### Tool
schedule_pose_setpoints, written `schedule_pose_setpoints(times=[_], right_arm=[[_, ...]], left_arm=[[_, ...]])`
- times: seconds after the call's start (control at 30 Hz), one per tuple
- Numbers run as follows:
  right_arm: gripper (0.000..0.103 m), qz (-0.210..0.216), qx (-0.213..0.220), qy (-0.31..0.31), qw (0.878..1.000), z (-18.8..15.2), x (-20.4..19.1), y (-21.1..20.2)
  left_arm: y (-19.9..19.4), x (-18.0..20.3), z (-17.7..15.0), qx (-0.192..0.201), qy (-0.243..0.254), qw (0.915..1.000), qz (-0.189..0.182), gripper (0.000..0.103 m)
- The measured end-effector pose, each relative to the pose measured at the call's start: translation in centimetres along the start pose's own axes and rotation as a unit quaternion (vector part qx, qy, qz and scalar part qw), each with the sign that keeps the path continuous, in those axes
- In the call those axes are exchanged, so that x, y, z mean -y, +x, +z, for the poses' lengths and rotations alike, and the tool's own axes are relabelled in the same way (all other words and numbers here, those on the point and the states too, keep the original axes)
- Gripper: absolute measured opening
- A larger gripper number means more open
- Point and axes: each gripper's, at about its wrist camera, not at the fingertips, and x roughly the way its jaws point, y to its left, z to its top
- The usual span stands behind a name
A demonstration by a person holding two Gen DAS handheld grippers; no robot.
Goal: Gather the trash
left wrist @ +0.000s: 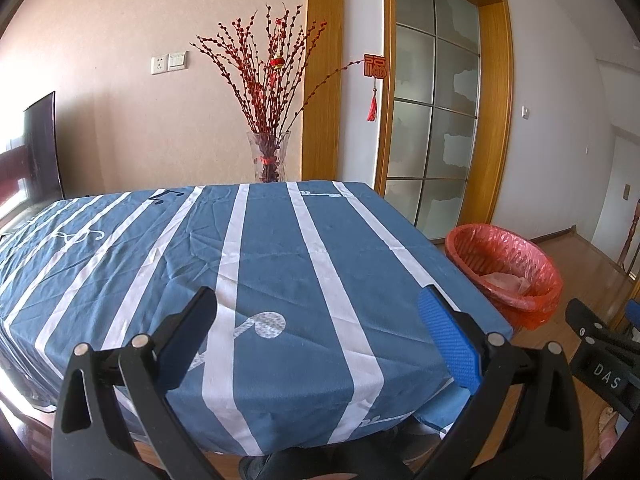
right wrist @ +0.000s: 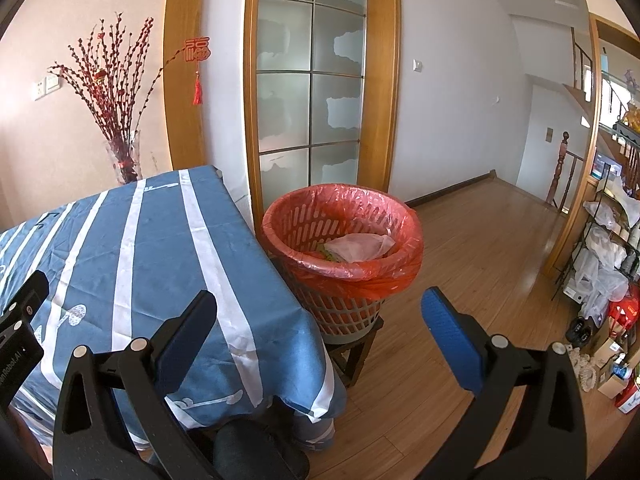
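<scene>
The left gripper (left wrist: 318, 332) hangs over the near edge of the table, its jaws spread wide with nothing between them; the right gripper (right wrist: 320, 330) is likewise agape and empty, held off the table's corner. Ahead of the right gripper, slightly up and centred between its fingers, stands the wastebasket (right wrist: 342, 248), a slotted red bin lined with a red plastic bag (right wrist: 360, 276), perched on a small wooden stool (right wrist: 356, 350) just beside the blue-and-white striped tablecloth (left wrist: 280, 248). From the left gripper the same wastebasket lies off to the right, past the table's corner, so the right hand is the nearer to it. Inside the basket a pale crumpled bag (right wrist: 360, 246) already rests, with something greenish beneath that cannot be made out. No loose trash shows on the cloth, so the collecting looks largely done, or the remaining pieces lie out of frame. A glass vase (left wrist: 269, 158) of red branches stands behind the table's far edge. The table's underside and the floor near the person's feet are cut off.
</scene>
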Motion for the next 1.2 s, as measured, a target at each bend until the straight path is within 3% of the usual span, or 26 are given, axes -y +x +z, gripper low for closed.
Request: schedule_pose_setpoints(times=[1.2], right_arm=[[0.101,0.001,-0.002,-0.001,1.000,0.04,-0.05,0.02]], left_arm=[[0.08,0.48,0.04,-0.004,0.000,1.0000,-0.001,0.099]])
